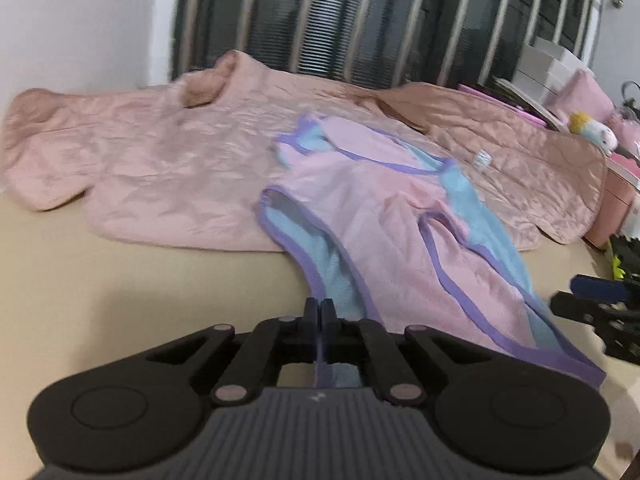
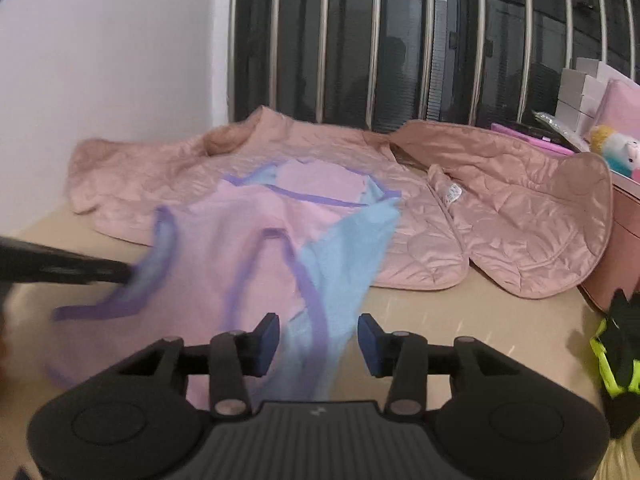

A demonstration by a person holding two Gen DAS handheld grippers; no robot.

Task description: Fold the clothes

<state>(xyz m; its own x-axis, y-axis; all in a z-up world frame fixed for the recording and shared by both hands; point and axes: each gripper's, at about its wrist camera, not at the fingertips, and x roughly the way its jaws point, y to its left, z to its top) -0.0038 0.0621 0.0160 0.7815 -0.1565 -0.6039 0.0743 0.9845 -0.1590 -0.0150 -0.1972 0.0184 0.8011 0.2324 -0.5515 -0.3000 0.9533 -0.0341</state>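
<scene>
A pink and light-blue garment point(image 1: 380, 208) with purple trim lies on the beige surface point(image 1: 120, 280), partly over a pink quilted jacket point(image 1: 160, 160). My left gripper point(image 1: 319, 312) is shut on the garment's near purple-edged hem, and a strip of fabric runs back between its fingers. In the right wrist view the same garment point(image 2: 224, 240) spreads out ahead. My right gripper point(image 2: 319, 346) stands open, its blue pads point(image 2: 268, 344) on either side of the blue fabric without pressing it. The left gripper point(image 2: 80, 268) shows as a dark blur at the garment's left edge.
The quilted jacket point(image 2: 500, 208) covers the back of the surface. A barred window point(image 2: 400, 40) and a white wall point(image 2: 100, 60) lie behind. White boxes point(image 2: 580, 88), a plush toy point(image 2: 616, 148), a pink box point(image 2: 624, 240) and a black and yellow item point(image 2: 616, 356) crowd the right side.
</scene>
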